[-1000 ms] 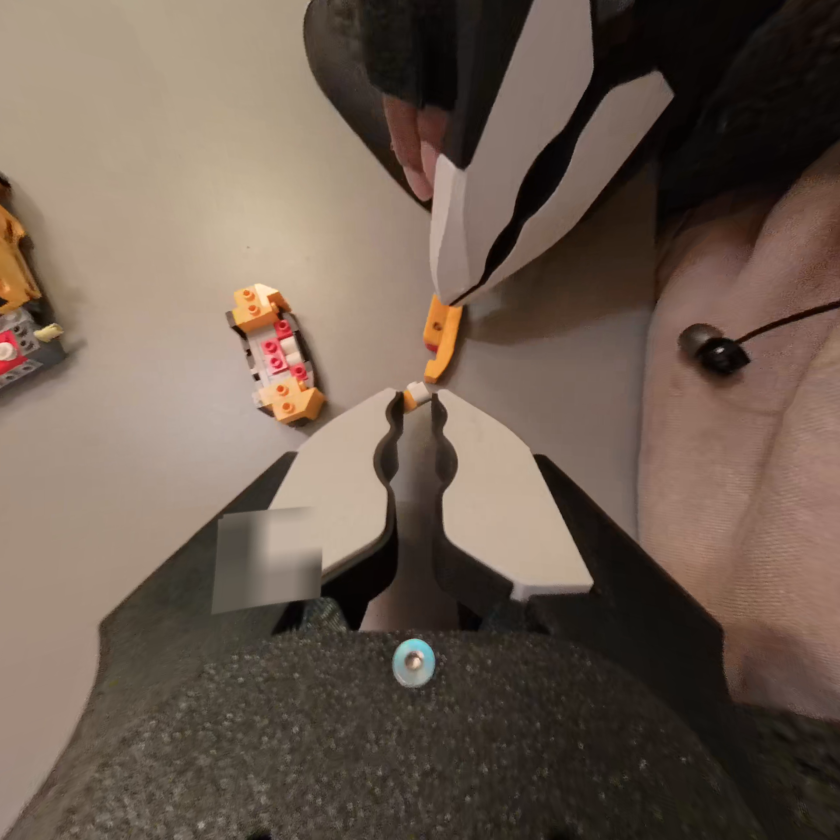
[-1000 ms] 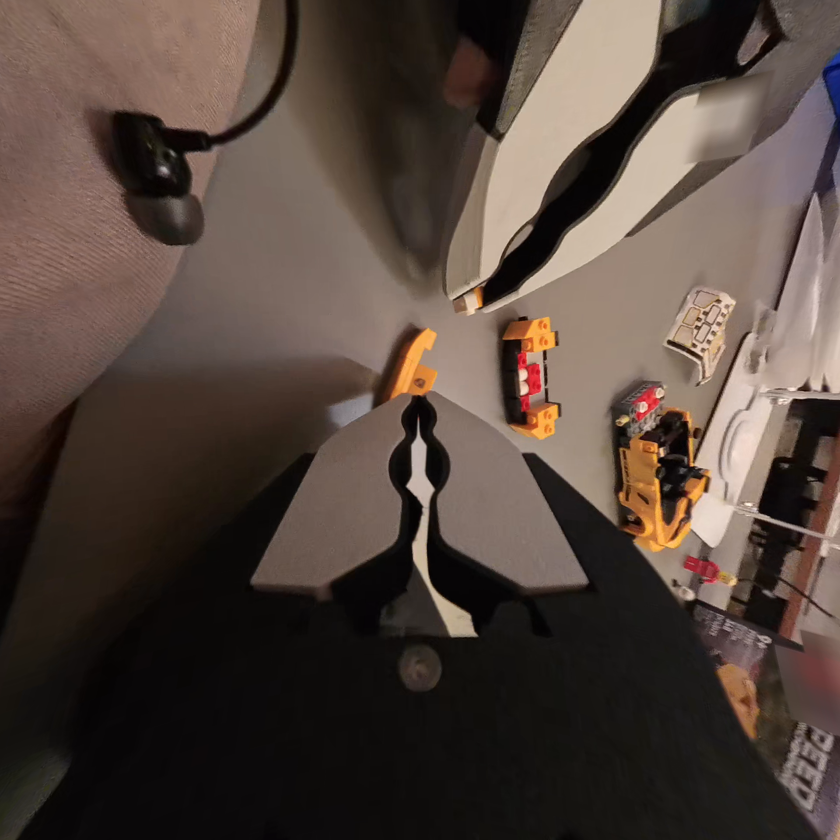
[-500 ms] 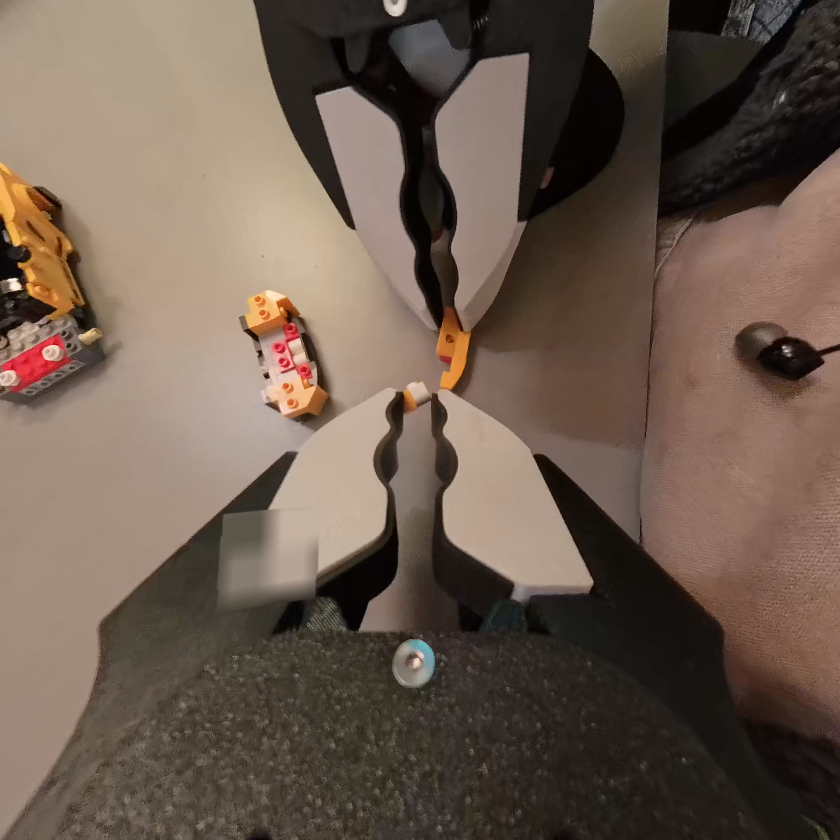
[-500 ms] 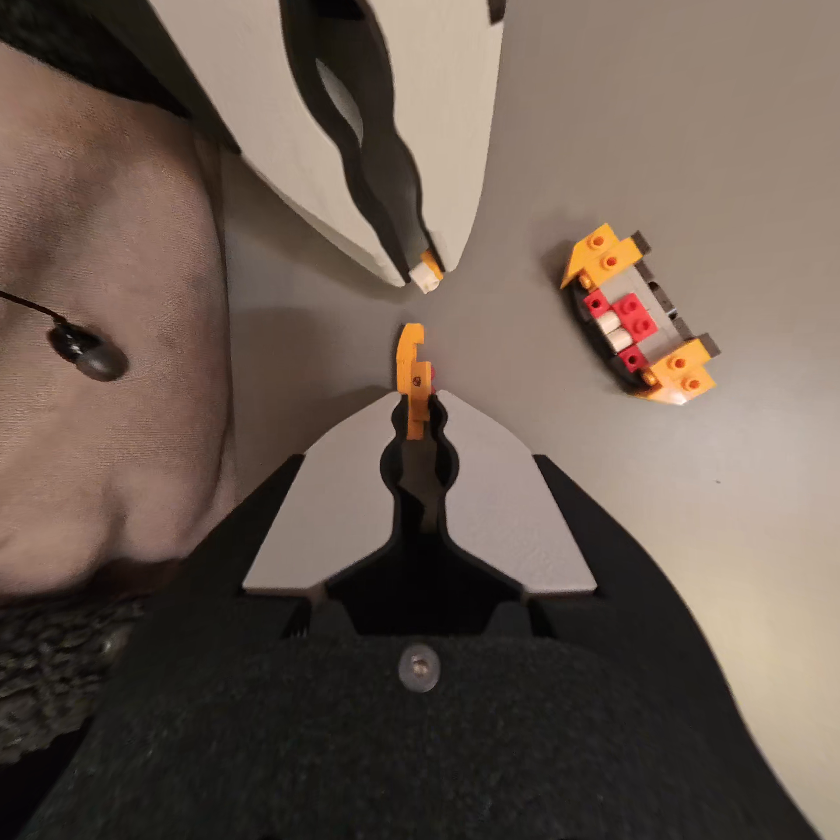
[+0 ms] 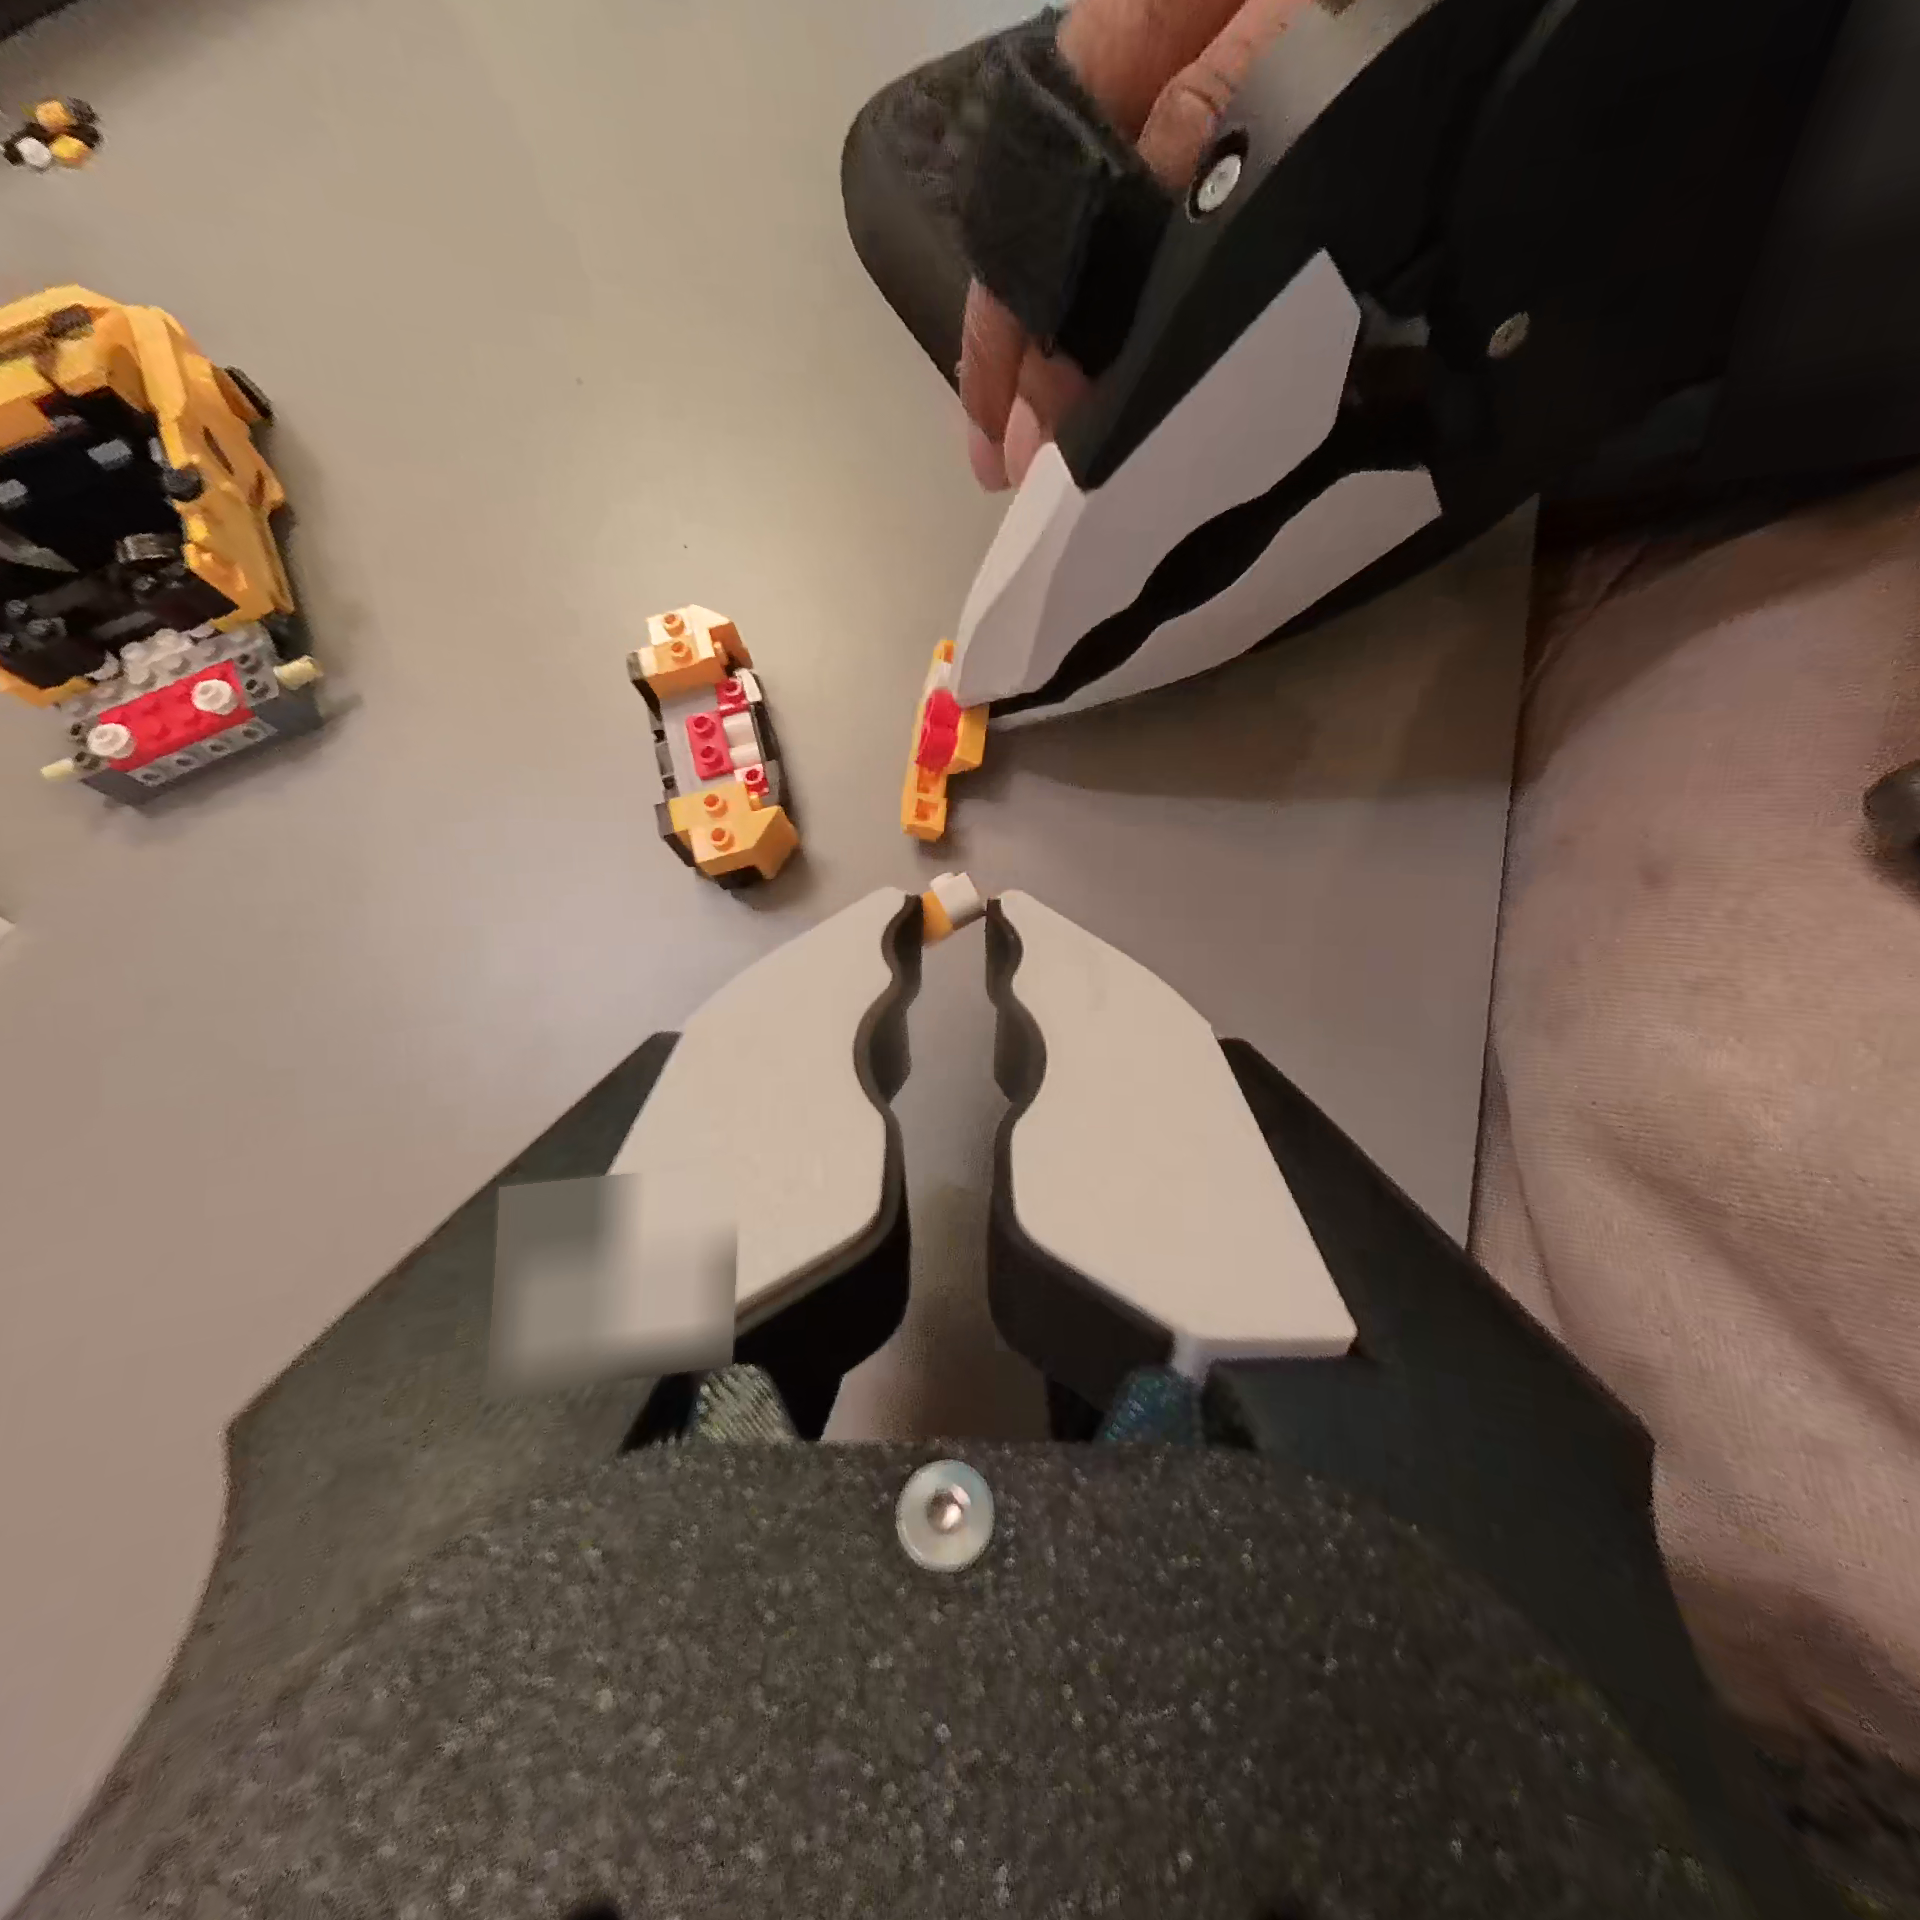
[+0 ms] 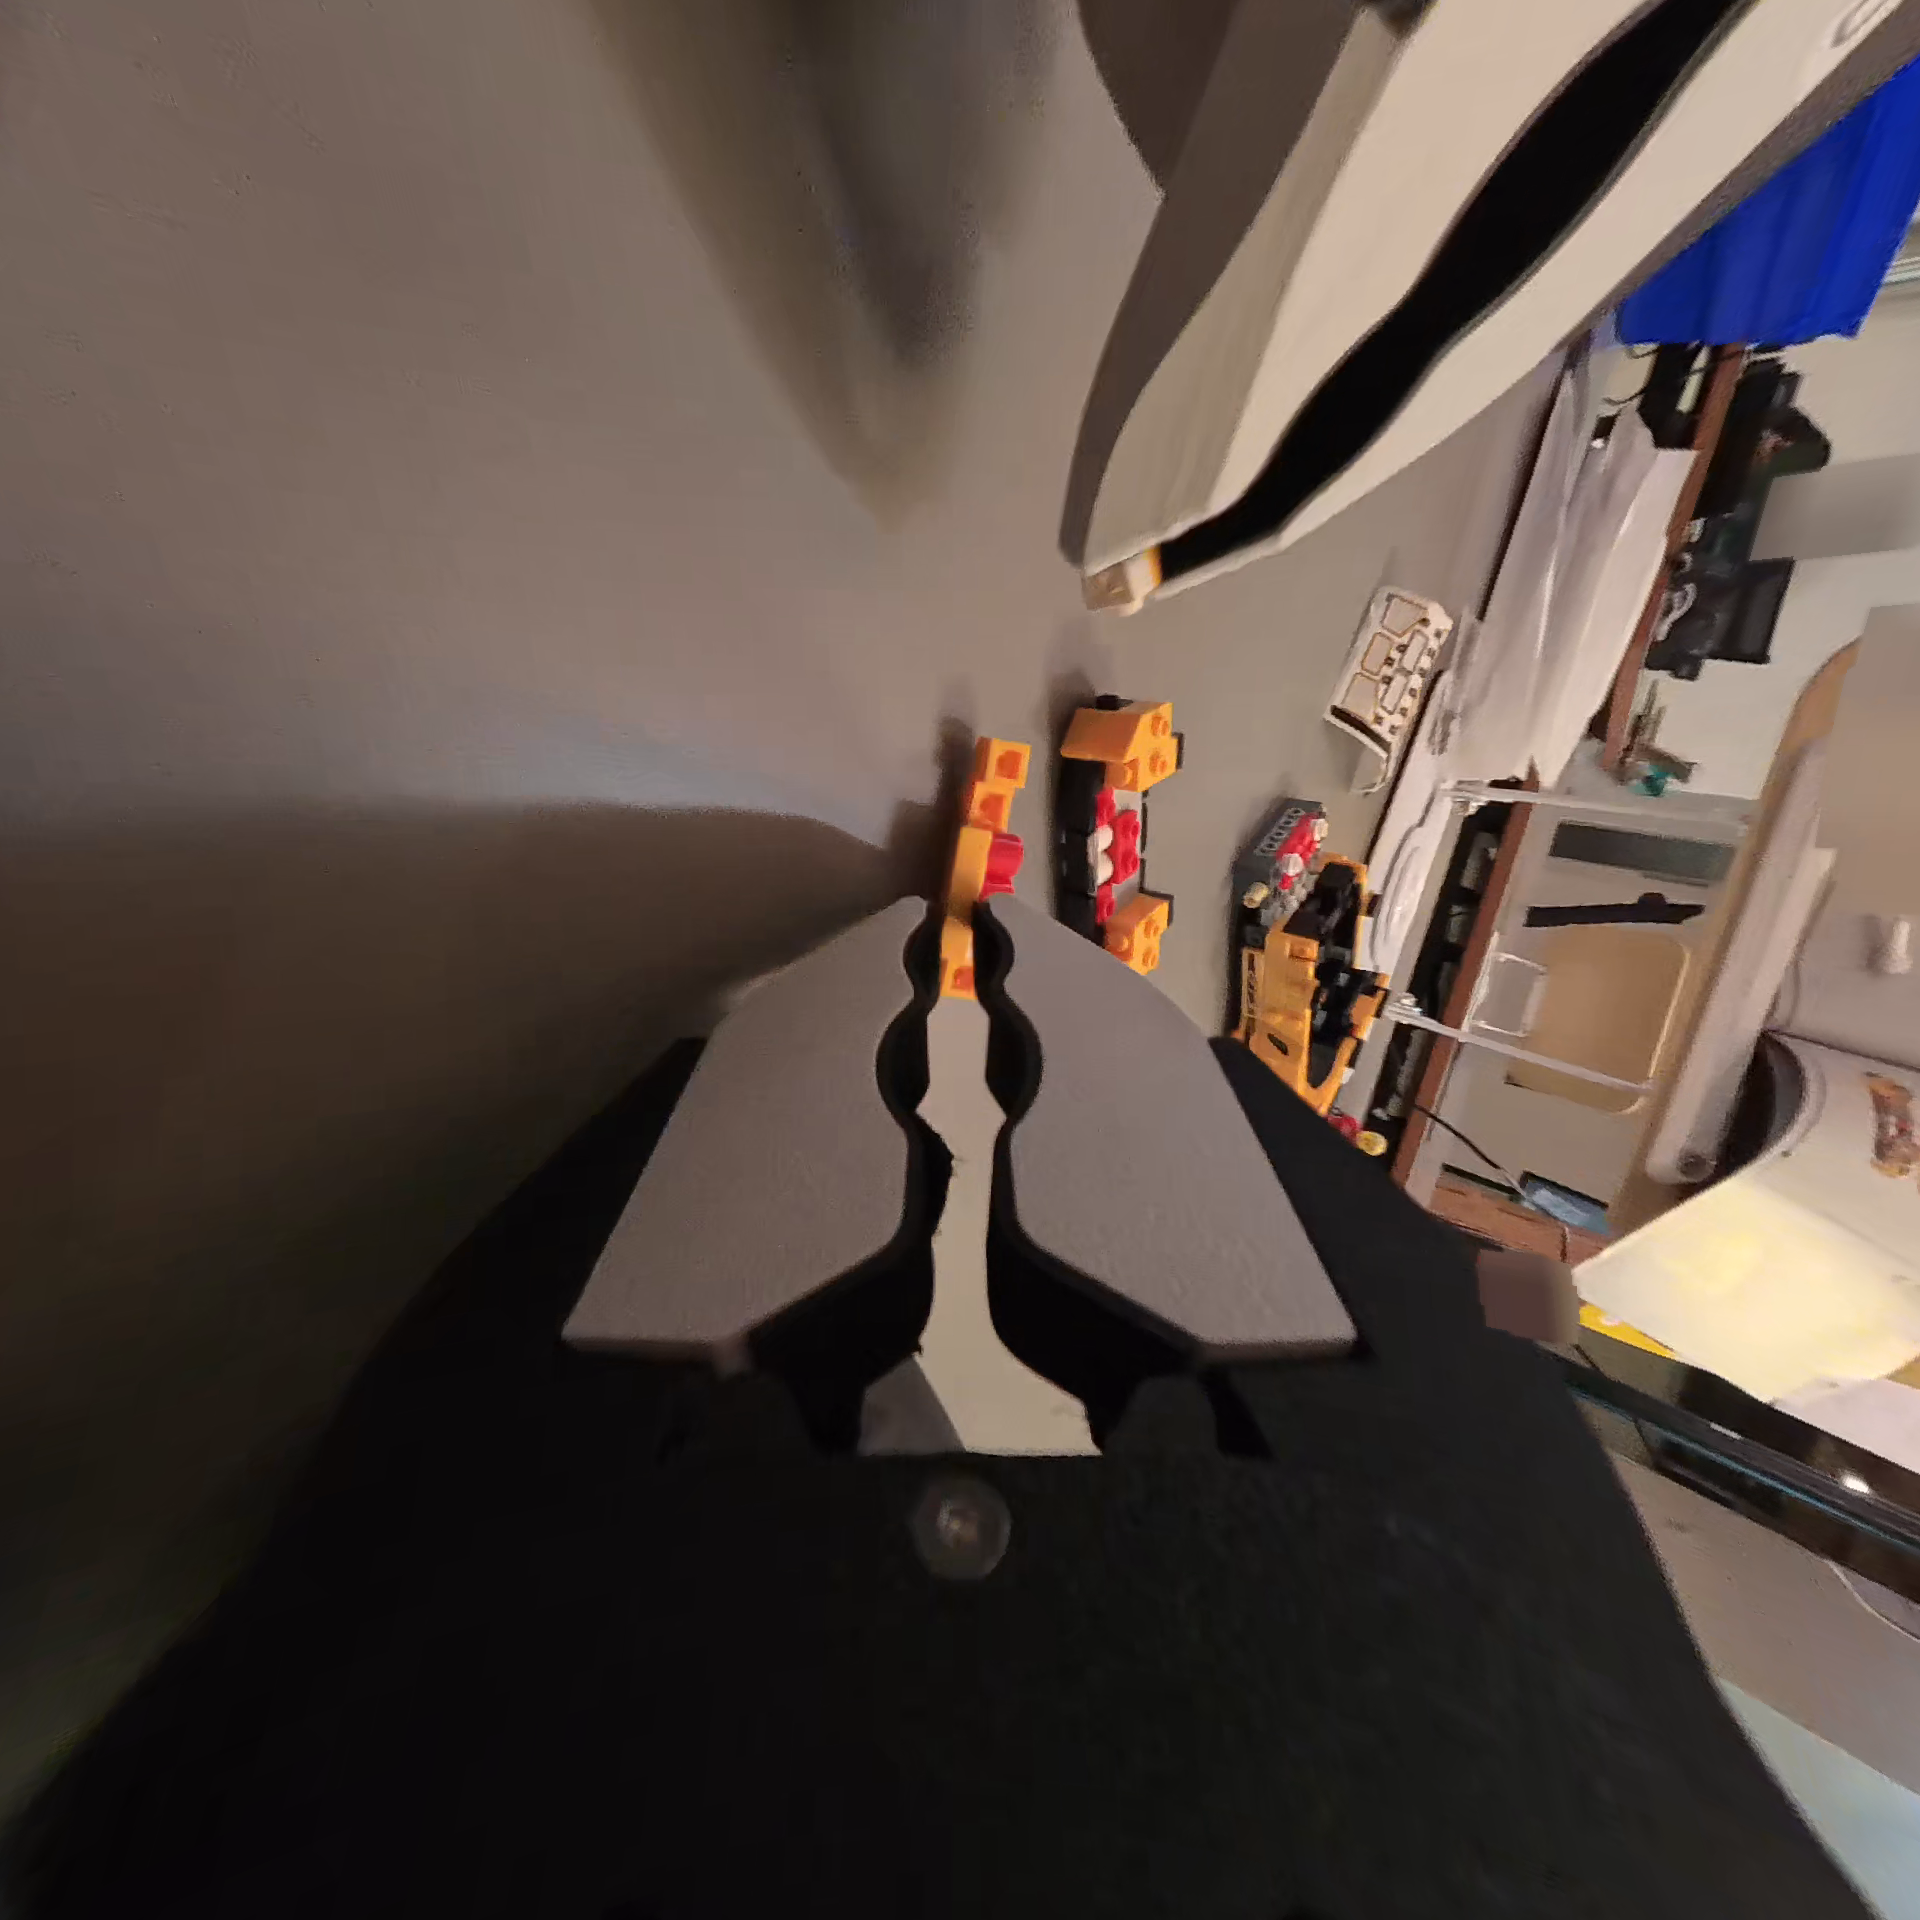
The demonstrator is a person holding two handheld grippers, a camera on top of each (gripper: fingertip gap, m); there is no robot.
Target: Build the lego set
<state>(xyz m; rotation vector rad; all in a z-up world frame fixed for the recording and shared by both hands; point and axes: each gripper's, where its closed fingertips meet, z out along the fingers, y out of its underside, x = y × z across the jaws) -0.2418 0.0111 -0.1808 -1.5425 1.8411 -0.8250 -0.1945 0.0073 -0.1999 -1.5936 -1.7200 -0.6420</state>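
My right gripper (image 6: 961, 935) has swung round since half a second ago: it faced my left one head-on then, now it comes in from the side at a slant. It still pinches the orange curved piece (image 6: 982, 831), jaws nearly closed on its near end, and a red stud on that piece faces the camera now. In the left wrist view the piece (image 5: 940, 743) sits at the tip of the right gripper (image 5: 982, 701), low over the grey surface (image 5: 520, 416).

My left gripper (image 5: 954, 914) hasn't budged: narrow gap, the small white-and-orange brick (image 5: 951, 906) clamped right at the tips. Brick and curved piece are close, not touching.

The small orange, red and grey sub-assembly (image 5: 712, 764) lies just left of them on the surface. The yellow car body (image 5: 125, 499), more in view now, sits well off to the left. No containers that I can make out; everything lies loose.
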